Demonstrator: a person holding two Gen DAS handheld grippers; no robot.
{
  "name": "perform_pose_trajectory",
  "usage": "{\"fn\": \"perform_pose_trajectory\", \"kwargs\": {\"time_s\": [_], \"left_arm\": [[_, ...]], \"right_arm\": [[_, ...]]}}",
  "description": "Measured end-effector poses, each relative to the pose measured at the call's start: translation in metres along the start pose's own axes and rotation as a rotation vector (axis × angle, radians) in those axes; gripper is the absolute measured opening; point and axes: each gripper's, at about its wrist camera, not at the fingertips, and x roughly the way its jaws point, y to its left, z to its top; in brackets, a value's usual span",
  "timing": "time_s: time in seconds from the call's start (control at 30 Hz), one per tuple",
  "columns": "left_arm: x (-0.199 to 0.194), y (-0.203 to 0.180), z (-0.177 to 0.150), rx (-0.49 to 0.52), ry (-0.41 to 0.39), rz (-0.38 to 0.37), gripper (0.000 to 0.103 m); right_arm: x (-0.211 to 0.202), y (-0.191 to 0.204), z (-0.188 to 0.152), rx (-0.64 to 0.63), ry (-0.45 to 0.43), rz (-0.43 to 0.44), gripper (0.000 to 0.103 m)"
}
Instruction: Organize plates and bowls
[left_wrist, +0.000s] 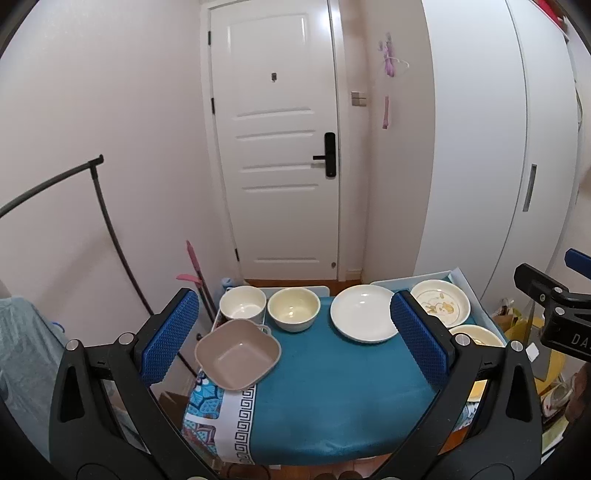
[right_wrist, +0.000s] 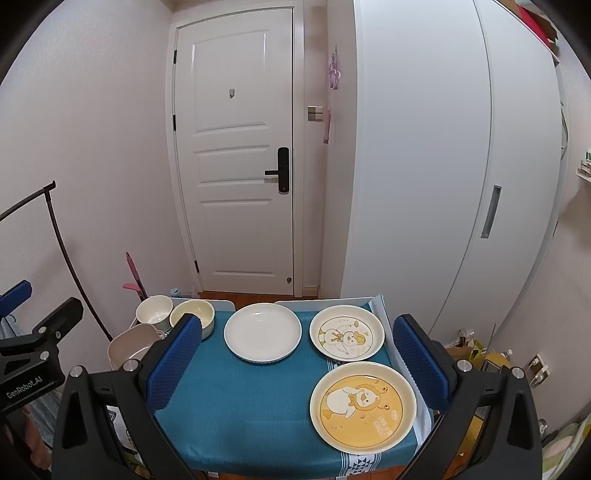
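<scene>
Plates (right_wrist: 262, 332) and bowls (left_wrist: 293, 308) lie beyond both tools (left_wrist: 293, 334) (right_wrist: 297, 363), each spread apart, empty.

Counter cloth (right_wrist: 236, 398): teal. Square bowl (left_wrist: 238, 354): taupe. Plain plate (right_wrist: 262, 332): white. Front plate (right_wrist: 364, 406): yellow, cartoon-duck print.

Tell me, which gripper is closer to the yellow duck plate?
Right. The right gripper hangs open just short of the yellow duck plate, which lies by its right finger. The left gripper is open over the table's left-middle, with only the plate's edge showing past its right finger.
</scene>
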Motion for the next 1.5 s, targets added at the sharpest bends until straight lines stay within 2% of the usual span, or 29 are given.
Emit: {"fn": "perform_pose_trajectory", "kwargs": {"time_s": [1.5], "left_arm": [[0.0090, 0.0042, -0.0010, -0.011, 0.023, -0.023, 0.103]], "right_arm": [[0.0054, 0.0023, 0.0005, -0.004, 0.013, 0.007, 0.103]]}}
